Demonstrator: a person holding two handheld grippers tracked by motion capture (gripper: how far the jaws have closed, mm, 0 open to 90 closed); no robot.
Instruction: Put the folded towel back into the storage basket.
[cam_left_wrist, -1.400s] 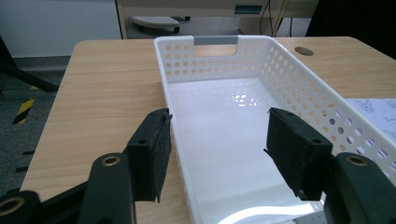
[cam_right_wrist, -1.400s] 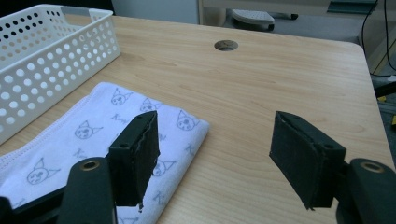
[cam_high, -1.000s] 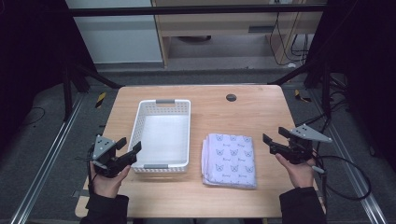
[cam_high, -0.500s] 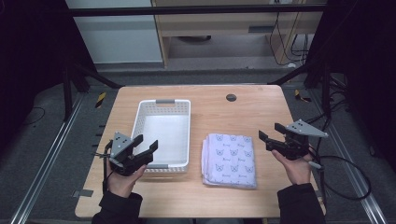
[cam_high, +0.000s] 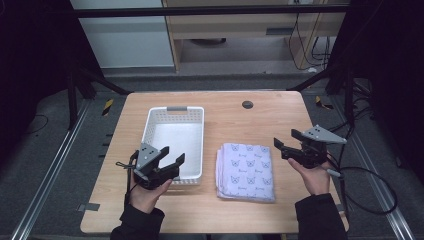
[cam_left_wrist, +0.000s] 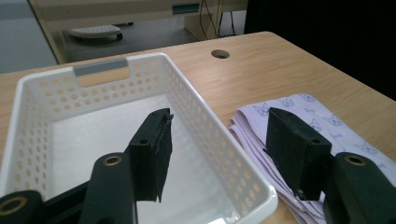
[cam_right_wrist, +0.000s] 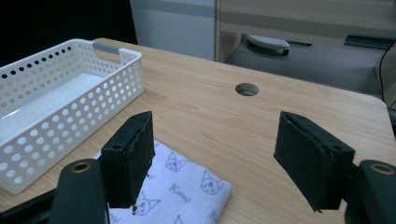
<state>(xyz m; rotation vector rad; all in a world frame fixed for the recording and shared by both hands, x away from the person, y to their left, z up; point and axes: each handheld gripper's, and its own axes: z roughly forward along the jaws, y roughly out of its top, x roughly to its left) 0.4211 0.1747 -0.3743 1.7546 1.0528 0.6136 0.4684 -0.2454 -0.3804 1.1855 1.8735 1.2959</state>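
Evidently nothing begun: cloth (cam_high: 246, 170) folded near table's (cam_high: 280, 107) front edge, basket (cam_high: 200, 130) empty.
Left gripper (cam_high: 172, 162) and right gripper (cam_high: 286, 145) gaping, holding nothing.

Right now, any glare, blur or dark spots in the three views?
High view: table evenly lit, surroundings nearly black, picture slightly soft. Left gripper view: glossy sheen on the white basket floor, near fingers a bit soft, upper right corner black. Right gripper view: folded cloth print readable, fingers slightly blurred, upper left corner dark.
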